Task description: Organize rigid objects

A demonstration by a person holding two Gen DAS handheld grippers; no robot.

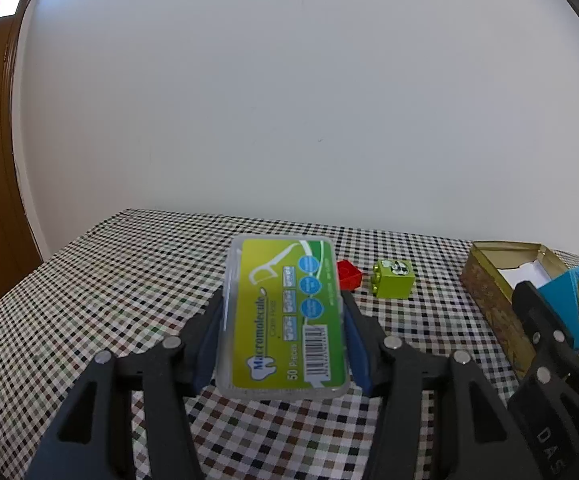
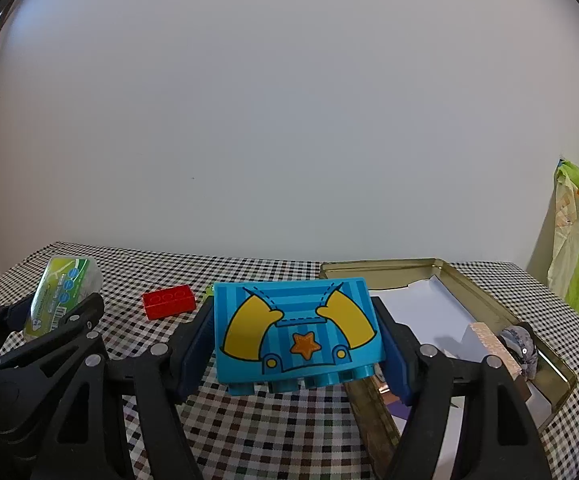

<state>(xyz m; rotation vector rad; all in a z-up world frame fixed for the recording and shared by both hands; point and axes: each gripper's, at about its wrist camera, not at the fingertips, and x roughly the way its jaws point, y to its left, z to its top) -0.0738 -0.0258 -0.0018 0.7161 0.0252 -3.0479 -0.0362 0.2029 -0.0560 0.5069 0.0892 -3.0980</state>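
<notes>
Left claw [image 1: 283, 332]: clamping a clear plastic floss-pick case with a green label [image 1: 285, 312], lifted above the checked bench [image 1: 109, 280].
Right claw [image 2: 295, 336]: gripping a blue toy brick with yellow sleeves and a star [image 2: 295, 328], at 9 o'clock of the open gold tin [image 2: 489, 304].

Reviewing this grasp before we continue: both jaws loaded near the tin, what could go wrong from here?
1. The left gripper holds the floss box by its smooth clear sides only, with the box tilted; it may slip.
2. The right gripper, carrying the blue block, sits close beside the left one; they could collide heading for the tin.
3. The tin already holds paper and other items, so a dropped block may land on them.
</notes>
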